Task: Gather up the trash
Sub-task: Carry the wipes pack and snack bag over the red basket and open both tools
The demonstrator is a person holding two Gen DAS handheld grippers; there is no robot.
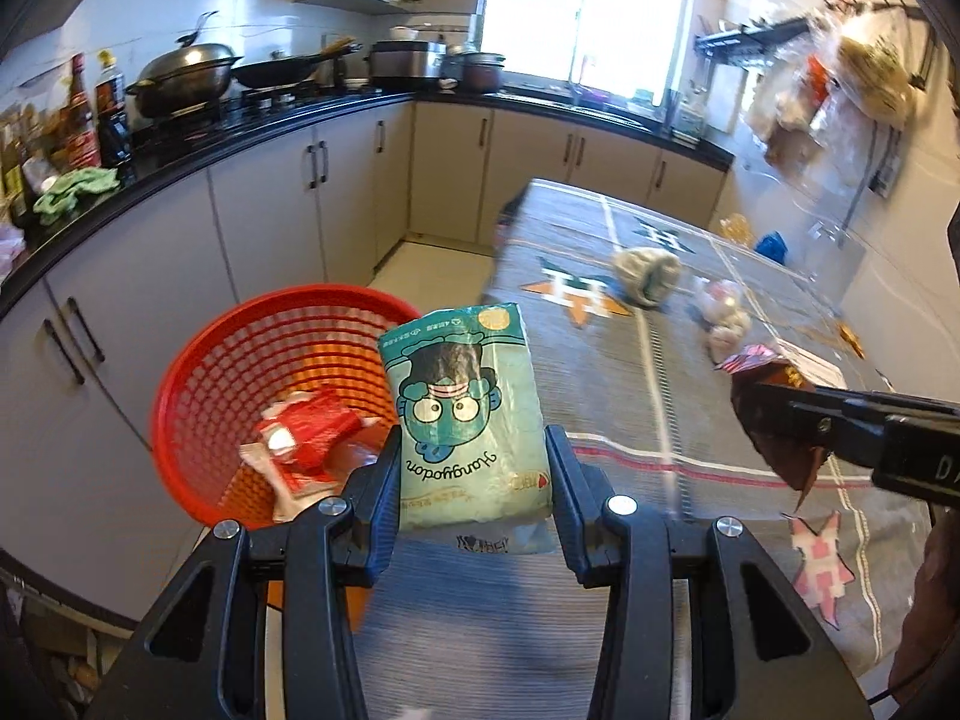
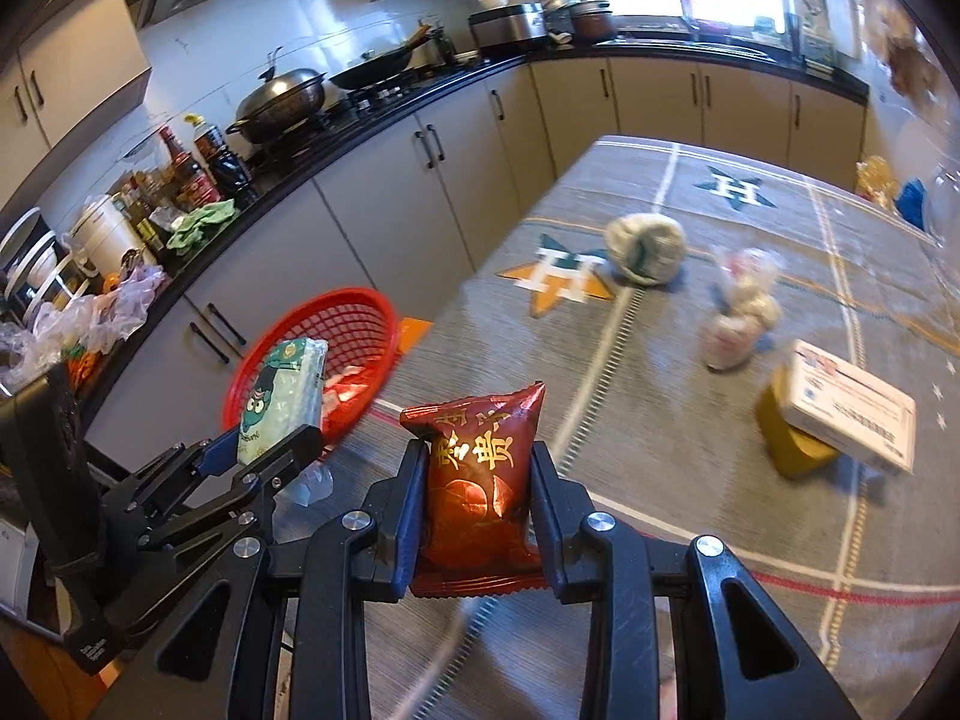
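Observation:
My left gripper [image 1: 474, 450] is shut on a teal tissue pack [image 1: 468, 414] with a cartoon face, held at the table's left edge beside the red basket [image 1: 198, 372]. The basket holds a red wrapper [image 1: 306, 438]. My right gripper [image 2: 477, 462] is shut on a dark red snack packet [image 2: 480, 474] above the table. The right gripper and its packet [image 1: 774, 420] also show at the right of the left wrist view. The left gripper with the tissue pack [image 2: 282, 396] shows in the right wrist view, in front of the basket [image 2: 360, 324].
On the grey patterned tablecloth [image 2: 660, 450] lie a crumpled grey-white wad [image 2: 645, 249], a clear bag of small round things [image 2: 741, 312], and a white box on a yellow object [image 2: 840, 414]. Kitchen counter [image 1: 180, 144] with pots and bottles runs behind the basket.

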